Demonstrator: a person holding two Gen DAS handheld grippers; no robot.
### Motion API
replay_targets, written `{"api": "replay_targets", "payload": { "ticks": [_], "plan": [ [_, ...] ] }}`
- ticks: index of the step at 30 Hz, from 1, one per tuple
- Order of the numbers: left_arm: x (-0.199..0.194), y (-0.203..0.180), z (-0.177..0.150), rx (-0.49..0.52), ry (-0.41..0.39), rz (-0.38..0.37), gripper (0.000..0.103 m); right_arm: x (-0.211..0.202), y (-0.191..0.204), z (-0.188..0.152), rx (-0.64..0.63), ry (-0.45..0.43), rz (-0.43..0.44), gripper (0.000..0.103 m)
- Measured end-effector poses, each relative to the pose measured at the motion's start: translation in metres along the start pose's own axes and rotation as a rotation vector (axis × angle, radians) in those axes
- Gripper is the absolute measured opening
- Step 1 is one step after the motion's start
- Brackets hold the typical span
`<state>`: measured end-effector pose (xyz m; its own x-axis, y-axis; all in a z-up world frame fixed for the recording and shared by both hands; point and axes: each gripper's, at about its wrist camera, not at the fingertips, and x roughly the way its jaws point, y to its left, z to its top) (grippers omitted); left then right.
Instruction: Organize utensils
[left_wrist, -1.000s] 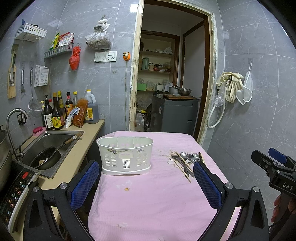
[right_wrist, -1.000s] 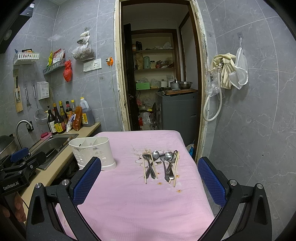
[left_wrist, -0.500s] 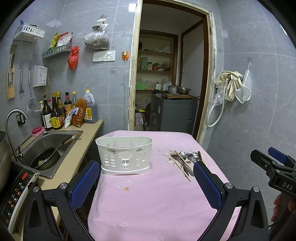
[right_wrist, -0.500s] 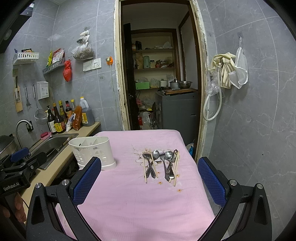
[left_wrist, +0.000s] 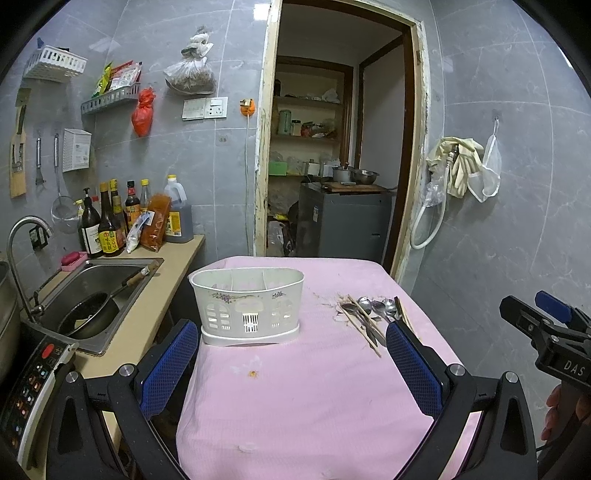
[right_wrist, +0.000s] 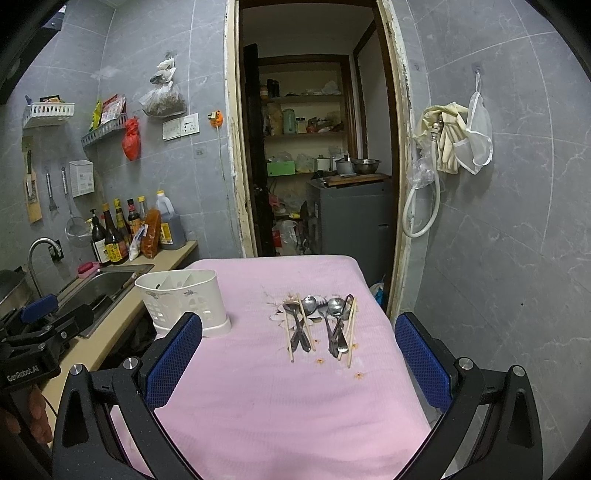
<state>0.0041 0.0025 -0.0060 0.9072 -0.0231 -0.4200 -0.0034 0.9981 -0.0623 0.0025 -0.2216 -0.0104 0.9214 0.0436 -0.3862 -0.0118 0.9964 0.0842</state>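
Observation:
A white utensil caddy (left_wrist: 246, 309) (right_wrist: 183, 302) with divided compartments stands on the pink tablecloth (left_wrist: 295, 387) (right_wrist: 280, 398), towards its left side. To the right lies a pile of metal spoons (right_wrist: 334, 306) (left_wrist: 373, 306) and wooden chopsticks (right_wrist: 290, 332) (left_wrist: 364, 325). My left gripper (left_wrist: 291, 365) is open, held above the near part of the table, short of the caddy. Open too, my right gripper (right_wrist: 299, 360) hovers short of the utensil pile, nothing between its fingers.
A counter with a sink (left_wrist: 92, 291), a pan and several bottles (left_wrist: 107, 221) runs along the left. An appliance control panel (left_wrist: 33, 380) sits at near left. A doorway (left_wrist: 332, 166) opens behind the table. Gloves and a hose (right_wrist: 439, 155) hang on the right wall.
Almost nothing differs: the left wrist view has shifted very slightly, and both grippers stay open over the near table.

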Motion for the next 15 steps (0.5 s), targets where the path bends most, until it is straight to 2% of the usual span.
{"api": "replay_targets", "payload": {
  "ticks": [4,15],
  "plan": [
    [0.004,0.002,0.002,0.012,0.007,-0.004,0.103,0.001,0.004,-0.007,-0.014,-0.016,-0.011,0.102],
    [0.019,0.003,0.017,0.037,-0.018,-0.036,0.103,0.005,0.002,0.012,-0.008,-0.054,-0.035,0.102]
  ]
}}
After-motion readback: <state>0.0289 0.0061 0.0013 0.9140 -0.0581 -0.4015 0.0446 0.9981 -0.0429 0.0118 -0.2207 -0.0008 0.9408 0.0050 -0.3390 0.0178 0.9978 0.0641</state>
